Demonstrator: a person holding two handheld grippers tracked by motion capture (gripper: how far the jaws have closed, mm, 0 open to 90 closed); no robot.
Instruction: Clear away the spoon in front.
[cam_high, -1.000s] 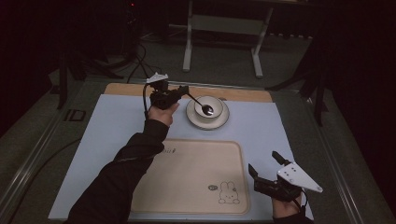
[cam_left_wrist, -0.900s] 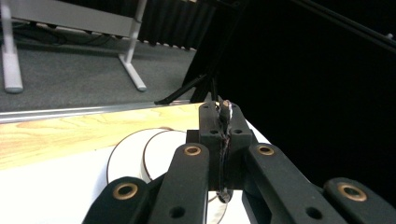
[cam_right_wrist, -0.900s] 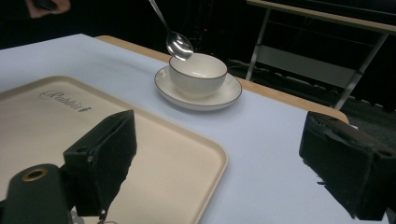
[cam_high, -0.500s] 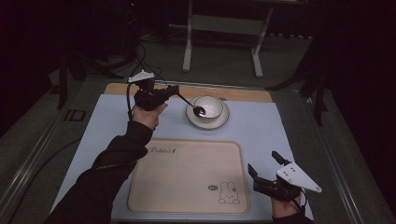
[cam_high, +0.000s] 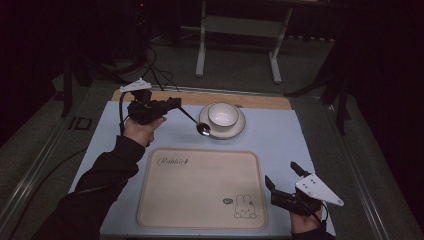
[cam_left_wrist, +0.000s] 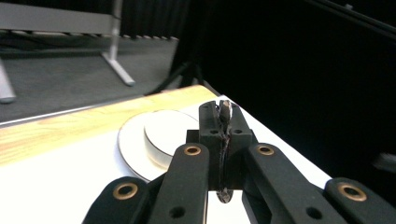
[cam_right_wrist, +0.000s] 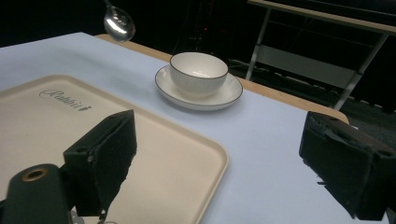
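Bare blue mat lies open between my tray (cam_high: 200, 200) and the saucer (cam_high: 235, 131). My left arm stretches forward, my left gripper (cam_high: 172, 103) clamped on the spoon (cam_high: 202, 129), whose bowl hangs over the saucer's near-left rim beside the cup (cam_high: 222, 114). A moment ago it sat inside the cup. My right gripper (cam_high: 282, 177) rests with jaws apart at the mat's near right.

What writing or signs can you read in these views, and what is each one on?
"Rabbit": cursive script at one corner of the beige rectangular tray, legible in the high view and the right gripper view.
"ID": pale letters on the dark grey table surround, left of the pale blue mat.
Small dark round mark beside the tray's rabbit drawing: too small to read.
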